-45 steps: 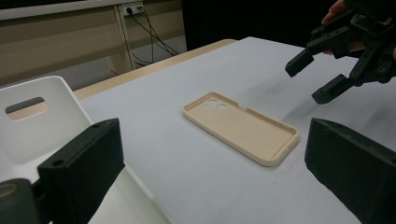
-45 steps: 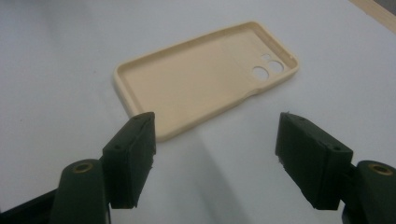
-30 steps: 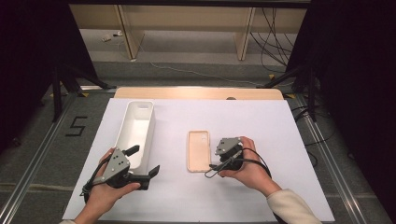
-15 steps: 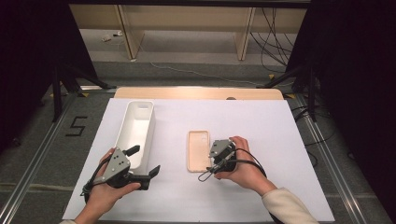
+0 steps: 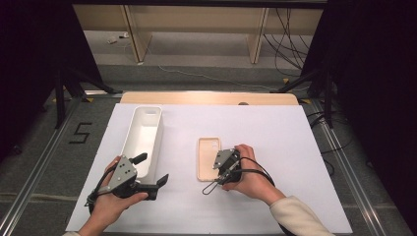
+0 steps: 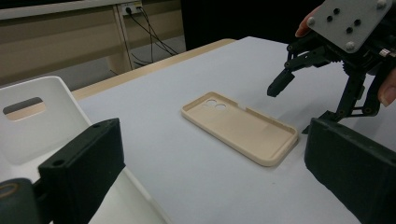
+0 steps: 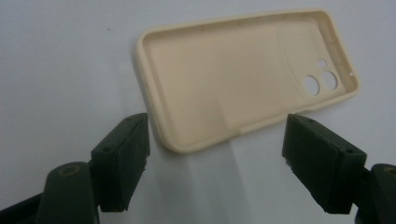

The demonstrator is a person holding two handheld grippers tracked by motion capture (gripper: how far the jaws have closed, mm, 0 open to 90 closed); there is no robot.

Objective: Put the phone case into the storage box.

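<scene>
The beige phone case (image 5: 208, 158) lies flat on the white sheet (image 5: 275, 132) that covers the desk (image 5: 206, 98), open side up, with its camera holes at the far end, away from the person. Just beside the case's near right corner hangs the right gripper (image 5: 222, 173), tilted down toward it; in the right gripper view (image 7: 217, 161) its two black jaws stand wide apart, one on each side of the case's near end, above the sheet and not pressing on the case. They have just been opening, and nothing is clamped between them. The right hand (image 5: 251, 177) holds that gripper from the side away from the case, and a black cable loops on the sheet close to the case's near edge. Well to the left of the case stands a long white bin (image 5: 142, 140), lengthwise along the sheet. At the bin's near end the left gripper (image 5: 155, 169) rests in the left hand (image 5: 110, 204), its jaws spread apart and empty, aimed toward the case, as the left gripper view shows (image 6: 205, 172).
</scene>
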